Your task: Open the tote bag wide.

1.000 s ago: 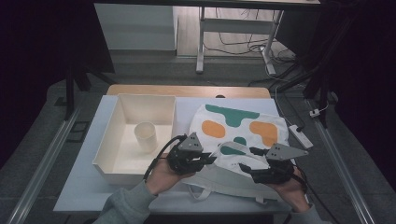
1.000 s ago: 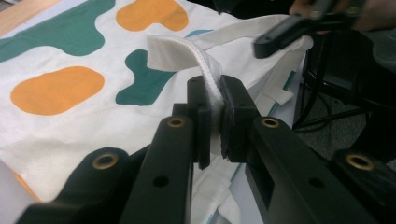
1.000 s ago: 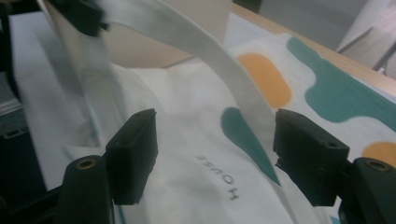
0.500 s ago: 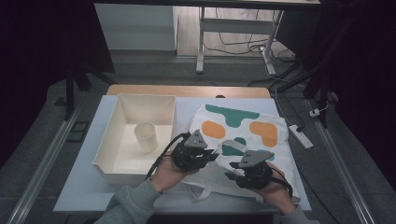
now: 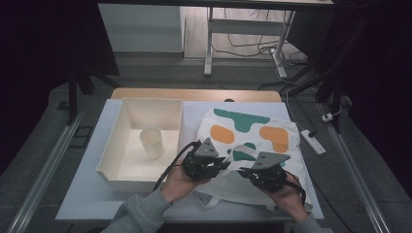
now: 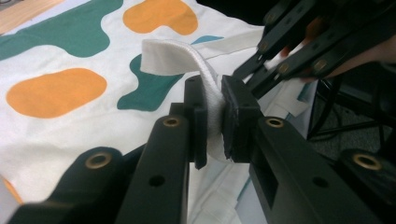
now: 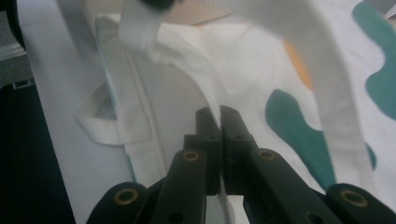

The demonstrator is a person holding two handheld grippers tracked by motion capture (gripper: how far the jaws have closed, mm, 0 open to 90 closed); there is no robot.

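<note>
The left gripper [image 6: 214, 119] pinches the white strap [image 6: 187, 58] of the tote bag [image 5: 252, 141], which spreads ahead of both tools. The right gripper [image 7: 219, 140], whose jaws have just been closing, clamps the bag's top hem. A white bin [image 5: 145, 141] sits beside the left gripper; bare table [image 5: 97, 204] lies nearer.

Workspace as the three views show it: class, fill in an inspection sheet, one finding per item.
Surface: pale table, wooden strip at its far edge.
Job's things: tote bag, white with green and orange patches, lying flat; its handle lifted.
Clutter: open white box holding a white cup.
Grippers: left gripper shut on the handle; right gripper just closed on the bag's fabric edge.
Cables: one trails from the left gripper; more on the floor beyond.
Surroundings: power strip on the floor, desk legs, dark room.
</note>
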